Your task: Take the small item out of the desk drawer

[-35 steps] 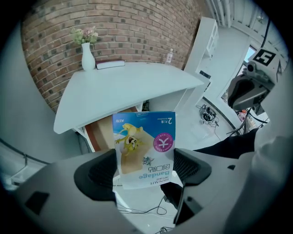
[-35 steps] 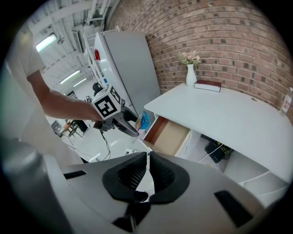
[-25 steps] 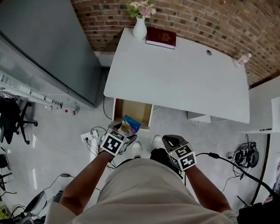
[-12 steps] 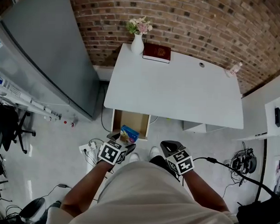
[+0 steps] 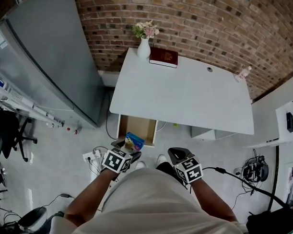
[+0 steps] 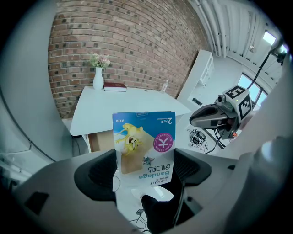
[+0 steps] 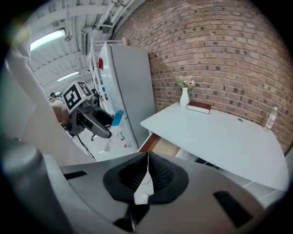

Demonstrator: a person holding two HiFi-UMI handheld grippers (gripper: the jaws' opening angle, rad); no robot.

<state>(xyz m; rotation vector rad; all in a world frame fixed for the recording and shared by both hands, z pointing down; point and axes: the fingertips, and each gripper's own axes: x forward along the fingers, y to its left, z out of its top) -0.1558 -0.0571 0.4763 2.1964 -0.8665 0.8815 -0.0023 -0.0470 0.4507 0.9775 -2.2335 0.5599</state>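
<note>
The small blue-and-yellow bandage packet is out of the open brown wooden drawer, which sits at the 7 o'clock edge of the white surface. The left gripper has its fingers grasping the packet, held over the floor in front of that drawer. The removal looks done; the next move is probably to set the packet down. The right gripper is clenched on nothing. A white vase of flowers and a dark red book sit at 11 o'clock by the brick wall.

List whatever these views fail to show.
- Open wooden drawer: in the head view the blue bandage packet covers its front; in the left gripper view the packet hides most of it.
- Dark red book: cover print too small in every view.
- Small pale bottle: label too small.
</note>
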